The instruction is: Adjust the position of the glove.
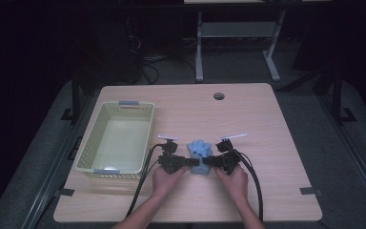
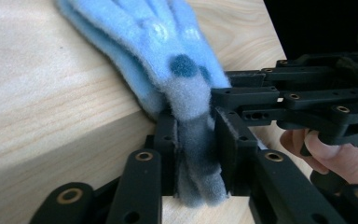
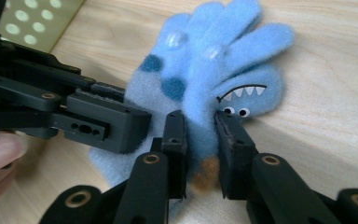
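Left gripper (image 2: 193, 140) clamped on the cuff of a fuzzy light-blue fleece glove with dark blue spots (image 1: 199, 151); right gripper (image 3: 200, 140) clamped on the same glove from the opposite side. Glove flat on the pale wooden tabletop (image 1: 248, 124), between both grippers, fingers pointing away from the person. Pale green perforated plastic basket (image 1: 91, 138) well to the left.

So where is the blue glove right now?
In the high view the blue glove lies on the table near the front edge, pinched between the left gripper and right gripper, right of the basket.
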Demonstrator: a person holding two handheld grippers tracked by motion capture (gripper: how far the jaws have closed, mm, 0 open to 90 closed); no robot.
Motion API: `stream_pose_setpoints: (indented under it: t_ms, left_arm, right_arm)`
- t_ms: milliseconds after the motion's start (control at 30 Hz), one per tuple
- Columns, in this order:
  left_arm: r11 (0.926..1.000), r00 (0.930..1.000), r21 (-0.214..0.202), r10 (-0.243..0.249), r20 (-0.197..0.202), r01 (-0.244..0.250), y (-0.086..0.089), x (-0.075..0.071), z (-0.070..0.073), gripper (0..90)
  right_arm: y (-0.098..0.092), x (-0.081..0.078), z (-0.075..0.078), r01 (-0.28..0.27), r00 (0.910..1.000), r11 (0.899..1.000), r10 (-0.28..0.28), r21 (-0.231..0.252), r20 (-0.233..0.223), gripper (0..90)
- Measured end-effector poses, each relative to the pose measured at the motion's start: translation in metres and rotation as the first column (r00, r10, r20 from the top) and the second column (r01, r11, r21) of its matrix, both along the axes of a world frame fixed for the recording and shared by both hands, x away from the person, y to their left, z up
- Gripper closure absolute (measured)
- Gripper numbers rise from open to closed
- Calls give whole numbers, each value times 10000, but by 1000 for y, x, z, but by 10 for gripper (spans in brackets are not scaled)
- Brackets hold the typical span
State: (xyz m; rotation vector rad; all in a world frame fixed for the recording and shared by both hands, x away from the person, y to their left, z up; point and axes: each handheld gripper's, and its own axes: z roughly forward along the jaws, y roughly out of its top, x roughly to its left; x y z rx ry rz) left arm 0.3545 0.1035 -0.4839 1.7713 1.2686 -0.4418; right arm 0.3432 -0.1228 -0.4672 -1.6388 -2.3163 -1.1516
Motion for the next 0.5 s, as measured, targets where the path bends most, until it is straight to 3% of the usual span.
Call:
stream_pose_setpoints:
  t_ms: [100, 500]
  left_arm:
    - [9995, 10000, -297, -52, -6, 52, 2, 2, -2, 758]
    - [9991, 9995, -368, -216, 224, 224, 0, 2, 4, 775]
  right_arm:
    - [-7, 2, -2, -64, 10000, 9987, 67, 501, -57, 796]
    - [-9, 0, 7, -258, 9996, 9979, 252, 587, 107, 814]
